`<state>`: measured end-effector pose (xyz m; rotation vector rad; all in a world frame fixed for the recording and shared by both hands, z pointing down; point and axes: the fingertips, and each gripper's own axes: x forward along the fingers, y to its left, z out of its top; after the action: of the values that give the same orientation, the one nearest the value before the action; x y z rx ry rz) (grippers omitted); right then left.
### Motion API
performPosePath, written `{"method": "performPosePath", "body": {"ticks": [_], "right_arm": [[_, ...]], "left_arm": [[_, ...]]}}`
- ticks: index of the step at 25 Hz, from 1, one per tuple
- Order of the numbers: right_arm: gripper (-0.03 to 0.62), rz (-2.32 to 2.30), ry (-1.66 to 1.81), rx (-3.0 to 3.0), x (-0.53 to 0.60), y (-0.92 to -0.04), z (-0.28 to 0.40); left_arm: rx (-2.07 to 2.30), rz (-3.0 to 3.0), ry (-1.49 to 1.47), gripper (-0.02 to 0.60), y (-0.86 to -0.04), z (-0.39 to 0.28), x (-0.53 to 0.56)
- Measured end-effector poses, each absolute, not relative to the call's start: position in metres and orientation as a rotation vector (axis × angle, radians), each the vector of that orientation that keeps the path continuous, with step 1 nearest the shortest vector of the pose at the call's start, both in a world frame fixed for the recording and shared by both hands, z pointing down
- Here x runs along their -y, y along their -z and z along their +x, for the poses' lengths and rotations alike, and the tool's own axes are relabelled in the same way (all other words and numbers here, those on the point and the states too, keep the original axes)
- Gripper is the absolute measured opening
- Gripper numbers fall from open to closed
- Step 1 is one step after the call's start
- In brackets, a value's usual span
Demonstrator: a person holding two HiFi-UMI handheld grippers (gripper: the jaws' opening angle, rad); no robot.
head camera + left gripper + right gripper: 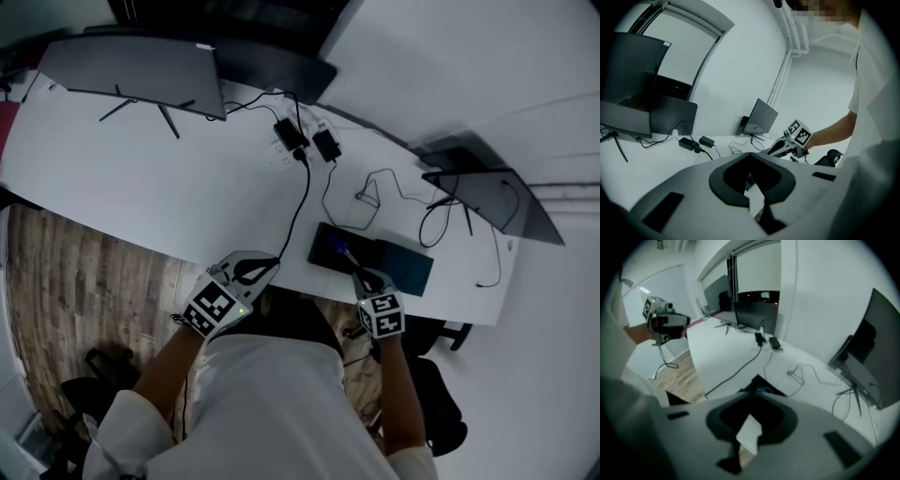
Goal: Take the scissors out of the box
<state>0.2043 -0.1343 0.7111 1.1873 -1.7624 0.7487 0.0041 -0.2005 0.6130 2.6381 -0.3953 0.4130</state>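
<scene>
A dark open box (375, 259) lies near the white table's front edge, with the blue-handled scissors (336, 249) in its left part. My right gripper (358, 272) is shut and empty. It points steeply down at the box, tips just short of the scissors. In the right gripper view its closed tips (753, 393) sit over the box (751, 384), and the blue handles (764, 390) show just beyond them. My left gripper (272, 265) is shut and empty at the table's edge, left of the box. Its tips (750, 153) meet, and it faces the right gripper (786, 146).
Two monitors stand on the table (187, 187), one at the back left (141, 70) and one at the right (492, 192). Power adapters (305, 139) and loose cables (394, 192) lie behind the box; one cable (298, 211) runs to the front edge. Wood floor (75, 281) lies below.
</scene>
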Motion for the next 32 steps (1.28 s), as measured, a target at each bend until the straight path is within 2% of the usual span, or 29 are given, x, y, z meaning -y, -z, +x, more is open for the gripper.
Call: {"method": "performPosePath", "body": {"ticks": [5,7,8,32], "right_arm": [[0.051,1.103,-0.747,1.721,0.148,-0.743,0.201],[0.105,1.072,-0.751,1.706,0.155,-0.758,0.203],[0.109,1.059,-0.753,1.699,0.158,-0.765,0.204],[0.153,0.791,-0.794,1.534,0.175,-0.880,0.227]], "left_arm": [[0.339,2.620,-0.418,0.032,-0.625,0.016,0.205],[0.331,2.608,-0.424,0.032,-0.631,0.019,0.206],[0.331,2.602,-0.425,0.032,-0.634,0.021,0.207],[0.452,2.447,-0.383,0.032,-0.678,0.028,0.223]]}}
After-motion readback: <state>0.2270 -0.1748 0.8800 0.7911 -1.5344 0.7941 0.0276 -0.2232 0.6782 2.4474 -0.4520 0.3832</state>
